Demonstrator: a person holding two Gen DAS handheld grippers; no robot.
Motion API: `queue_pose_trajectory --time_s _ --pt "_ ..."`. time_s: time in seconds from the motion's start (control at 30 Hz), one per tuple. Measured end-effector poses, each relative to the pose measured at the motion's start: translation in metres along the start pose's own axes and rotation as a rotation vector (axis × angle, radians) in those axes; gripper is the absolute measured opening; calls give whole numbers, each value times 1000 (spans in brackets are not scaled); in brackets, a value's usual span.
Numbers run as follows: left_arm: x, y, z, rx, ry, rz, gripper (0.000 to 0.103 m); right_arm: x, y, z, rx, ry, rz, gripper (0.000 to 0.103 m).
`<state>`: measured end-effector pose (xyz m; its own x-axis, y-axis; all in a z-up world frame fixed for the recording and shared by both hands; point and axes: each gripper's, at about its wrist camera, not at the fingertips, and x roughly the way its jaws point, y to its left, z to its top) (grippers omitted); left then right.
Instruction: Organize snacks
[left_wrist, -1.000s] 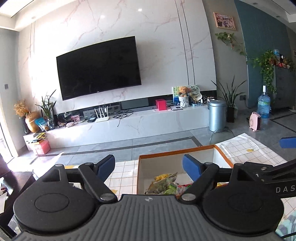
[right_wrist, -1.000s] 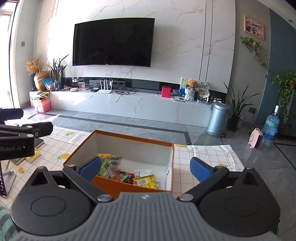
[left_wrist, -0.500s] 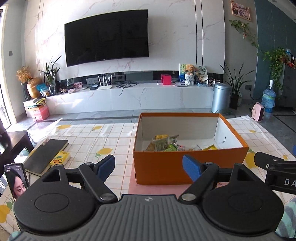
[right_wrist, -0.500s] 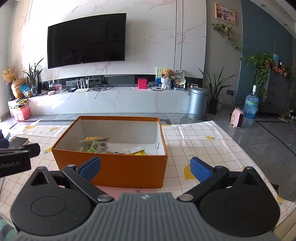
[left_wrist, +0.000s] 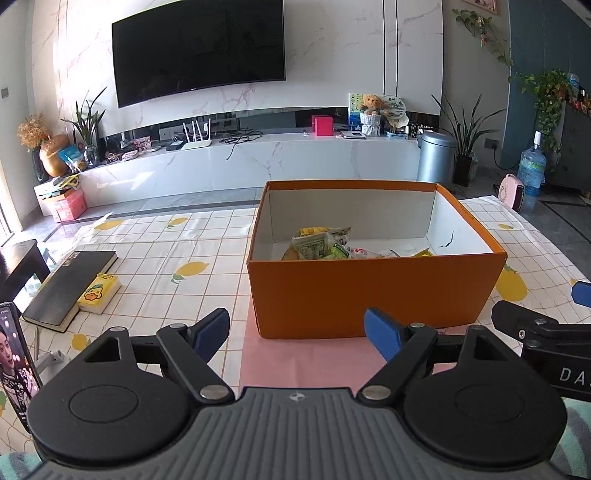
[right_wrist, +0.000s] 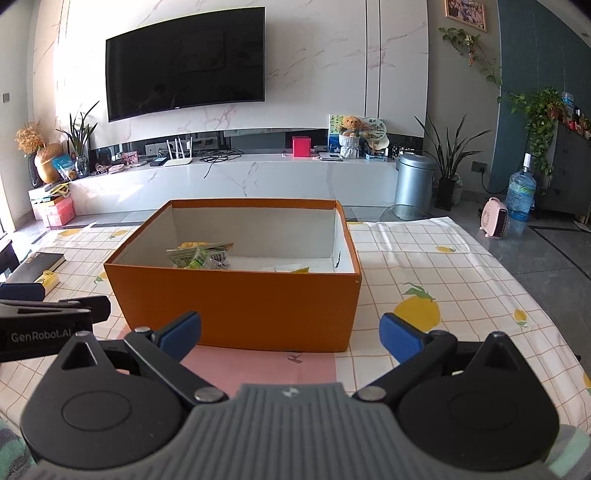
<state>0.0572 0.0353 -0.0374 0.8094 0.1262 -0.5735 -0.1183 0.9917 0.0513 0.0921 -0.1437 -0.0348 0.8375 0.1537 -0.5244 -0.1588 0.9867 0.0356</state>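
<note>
Several crinkled snack packets (left_wrist: 319, 242) are heaped at the left of an open orange cardboard box (right_wrist: 236, 299), set on a pink mat (left_wrist: 295, 363) on the lemon-print bench (right_wrist: 443, 266). Both grippers, left (left_wrist: 297, 332) and right (right_wrist: 290, 332), are held near the box, fingers spread, empty.

My way ahead is blocked by the tall orange cardboard box (left_wrist: 373, 291); its open top is free, and bare lemon-print tablecloth (right_wrist: 424, 258) flanks it.
</note>
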Motion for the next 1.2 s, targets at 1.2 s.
queue_pose_trajectory --time_s 1.2 --pt "1 -2 4 10 17 -22 97 6 -8 -4 33 29 35 99"
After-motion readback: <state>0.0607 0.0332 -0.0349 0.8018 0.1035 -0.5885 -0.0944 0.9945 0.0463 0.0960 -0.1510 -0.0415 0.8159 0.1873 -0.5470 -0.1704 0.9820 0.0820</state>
